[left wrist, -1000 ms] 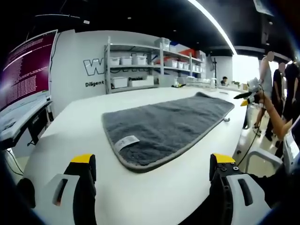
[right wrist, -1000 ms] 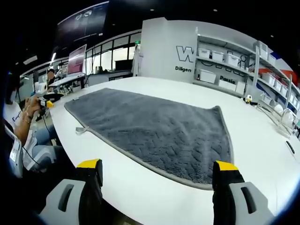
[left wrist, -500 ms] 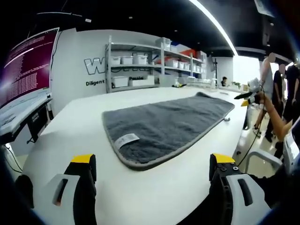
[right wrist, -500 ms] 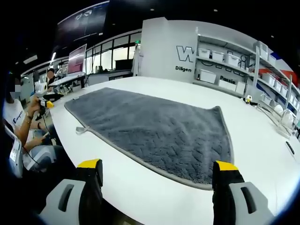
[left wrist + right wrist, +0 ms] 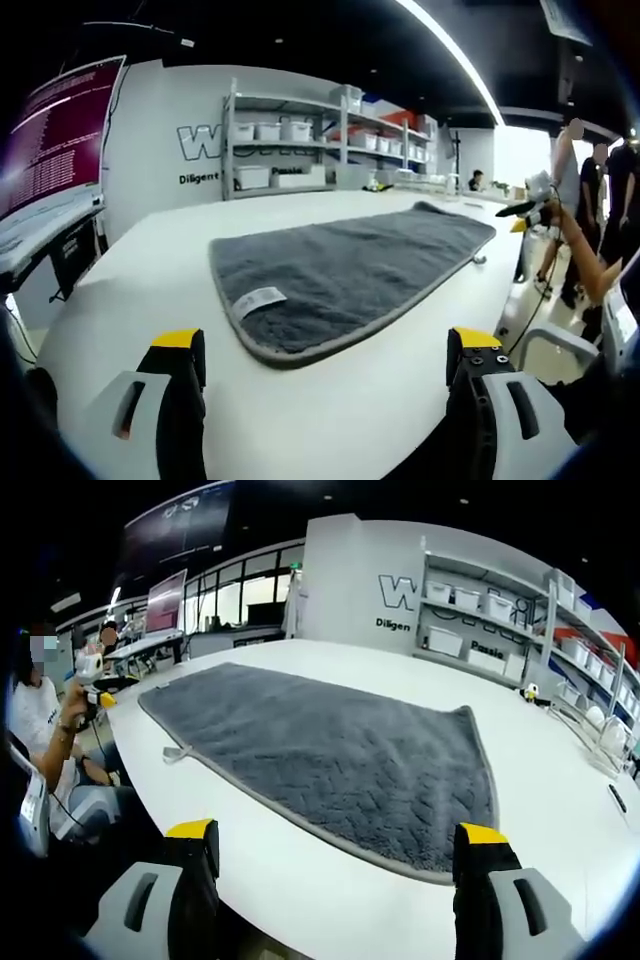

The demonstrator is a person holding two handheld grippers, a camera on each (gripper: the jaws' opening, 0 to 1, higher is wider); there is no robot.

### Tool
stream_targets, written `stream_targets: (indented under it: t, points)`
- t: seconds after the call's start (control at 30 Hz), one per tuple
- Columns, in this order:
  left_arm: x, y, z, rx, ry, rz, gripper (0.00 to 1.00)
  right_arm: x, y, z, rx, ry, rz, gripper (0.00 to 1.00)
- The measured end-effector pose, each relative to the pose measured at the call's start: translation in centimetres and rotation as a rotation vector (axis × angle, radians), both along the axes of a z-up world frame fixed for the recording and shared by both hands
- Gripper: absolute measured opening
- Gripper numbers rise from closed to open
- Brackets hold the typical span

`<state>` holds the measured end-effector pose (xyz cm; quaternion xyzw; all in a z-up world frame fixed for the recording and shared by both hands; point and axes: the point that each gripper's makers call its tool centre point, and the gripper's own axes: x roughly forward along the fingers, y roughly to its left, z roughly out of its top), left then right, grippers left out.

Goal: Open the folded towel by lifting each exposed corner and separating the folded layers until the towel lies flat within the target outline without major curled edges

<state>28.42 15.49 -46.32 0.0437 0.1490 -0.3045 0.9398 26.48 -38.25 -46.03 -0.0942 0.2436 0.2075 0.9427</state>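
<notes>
A dark grey towel [image 5: 350, 268] with a lighter grey hem lies spread out flat on the white table [image 5: 130, 290]. A white label [image 5: 259, 299] sits near its closest corner in the left gripper view. In the right gripper view the same towel [image 5: 320, 750] stretches from left to right, with a small hanging loop [image 5: 174, 752] at its front edge. My left gripper [image 5: 325, 345] is open, hovering short of the towel's near corner. My right gripper [image 5: 335, 838] is open too, above the table edge just before the towel's long side. Neither holds anything.
Metal shelves [image 5: 290, 135] with white bins stand behind the table. A large screen [image 5: 55, 135] is at the left. People [image 5: 585, 230] stand off the table's far end. A seated person [image 5: 50, 730] holds another gripper tool. Small objects [image 5: 590, 720] lie at the table's right.
The left gripper view has shifted slightly, so the towel sits a little lower and further left. The seated person's hand has moved a bit. The towel itself lies unchanged.
</notes>
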Motion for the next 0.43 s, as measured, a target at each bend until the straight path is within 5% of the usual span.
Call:
stream_targets:
  t: [0.43]
  points:
    - [0.26, -1.08, 0.20, 0.015, 0.004, -0.028, 0.99, -0.27, 0.02, -0.19, 0.000, 0.000, 0.005, 0.99]
